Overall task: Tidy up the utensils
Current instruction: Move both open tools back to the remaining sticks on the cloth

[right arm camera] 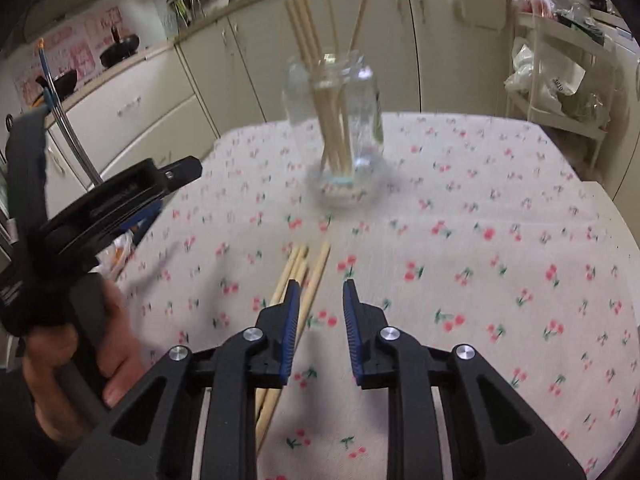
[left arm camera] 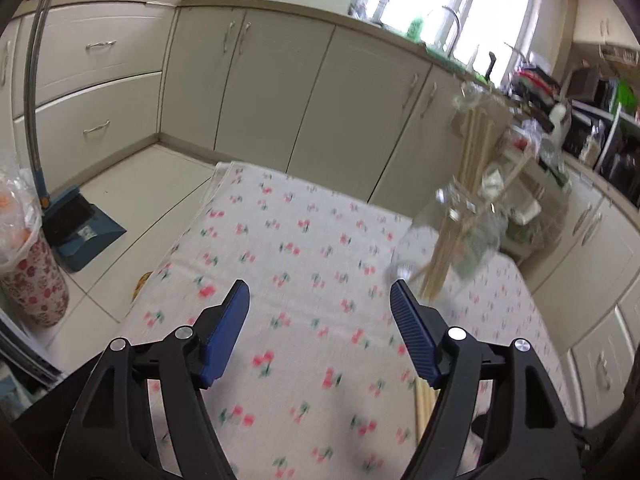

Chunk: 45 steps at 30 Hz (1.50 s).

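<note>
Right gripper (right arm camera: 320, 292): nearest in the right wrist view; black arms with blue ribbed pads; jaws stood a narrow gap apart with nothing between them, over the table.
Loose chopsticks (right arm camera: 298, 276): a small bundle of pale wooden sticks lying flat on the cloth, just beside and partly under the right gripper's left finger; tips pointed toward the jar; not gripped. In the left wrist view their ends showed under that gripper's right finger.
Left gripper (left arm camera: 320, 292): jaws stood wide apart, empty, above the cloth; seen also at the left edge of the right wrist view.
Left hand (right arm camera: 80, 344): wrapped around the handle of the left gripper, at the table's left side.
Table (right arm camera: 500, 208): covered by a pale cloth printed with red cherries; carried the jar and the loose chopsticks.
Jar (right arm camera: 340, 120): clear glass, blurred; stood upright on the cloth beyond the loose chopsticks, well apart from both grippers.
Chopsticks in jar (right arm camera: 320, 40): several pale sticks standing in the jar, upper ends fanned above its mouth.
Bin (left arm camera: 32, 268): floral-patterned, lined with a clear bag, on the floor left of the table.
Dustpan (left arm camera: 84, 228): blue, on the tiled floor beyond the bin, with a long handle rising from it.
Cabinets (left arm camera: 260, 80): cream doors and drawers along the far walls, under a counter.
Window (left arm camera: 480, 0): bright, above the far counter.
Shelf rack (right arm camera: 568, 80): white, to the right beyond the table, holding bags and clutter too blurred to tell.
</note>
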Each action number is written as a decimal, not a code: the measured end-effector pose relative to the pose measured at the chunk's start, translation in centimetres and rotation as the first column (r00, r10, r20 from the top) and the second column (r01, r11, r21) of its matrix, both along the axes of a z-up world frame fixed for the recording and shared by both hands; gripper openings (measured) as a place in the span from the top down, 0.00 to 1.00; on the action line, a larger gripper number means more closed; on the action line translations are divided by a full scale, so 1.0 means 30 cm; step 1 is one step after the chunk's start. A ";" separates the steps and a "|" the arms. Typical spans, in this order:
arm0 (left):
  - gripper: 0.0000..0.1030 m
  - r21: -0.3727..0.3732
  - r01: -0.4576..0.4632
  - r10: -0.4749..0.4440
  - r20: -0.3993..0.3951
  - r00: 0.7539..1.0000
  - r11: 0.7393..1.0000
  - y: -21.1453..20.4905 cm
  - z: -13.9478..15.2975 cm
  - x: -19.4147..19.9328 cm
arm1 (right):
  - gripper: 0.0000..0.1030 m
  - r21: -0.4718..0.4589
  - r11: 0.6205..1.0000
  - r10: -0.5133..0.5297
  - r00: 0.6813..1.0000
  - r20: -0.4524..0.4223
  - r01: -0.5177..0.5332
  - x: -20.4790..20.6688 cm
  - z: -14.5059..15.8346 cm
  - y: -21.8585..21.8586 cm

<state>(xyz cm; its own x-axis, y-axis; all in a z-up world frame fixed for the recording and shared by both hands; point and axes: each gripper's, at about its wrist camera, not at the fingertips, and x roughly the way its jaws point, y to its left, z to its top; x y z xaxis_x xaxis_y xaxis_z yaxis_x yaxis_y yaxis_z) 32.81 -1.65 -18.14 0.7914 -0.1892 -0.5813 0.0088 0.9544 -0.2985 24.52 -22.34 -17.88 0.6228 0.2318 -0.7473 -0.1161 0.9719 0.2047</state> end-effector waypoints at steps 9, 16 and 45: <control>0.30 0.034 0.040 -0.038 -0.048 0.998 0.999 -0.018 -0.012 -0.094 | 0.78 -0.087 0.996 0.013 0.999 -0.047 -0.017 0.028 -0.046 0.074; 0.28 0.060 0.072 -0.069 -0.059 0.996 0.996 -0.051 0.003 -0.120 | 0.81 -0.141 0.990 0.013 0.998 -0.069 -0.022 0.000 -0.057 0.051; 0.24 0.337 0.251 -0.166 -0.262 0.951 0.907 -0.274 -0.083 -0.110 | 0.88 0.002 1.000 -0.017 0.996 -0.084 0.018 -0.166 -0.051 -0.181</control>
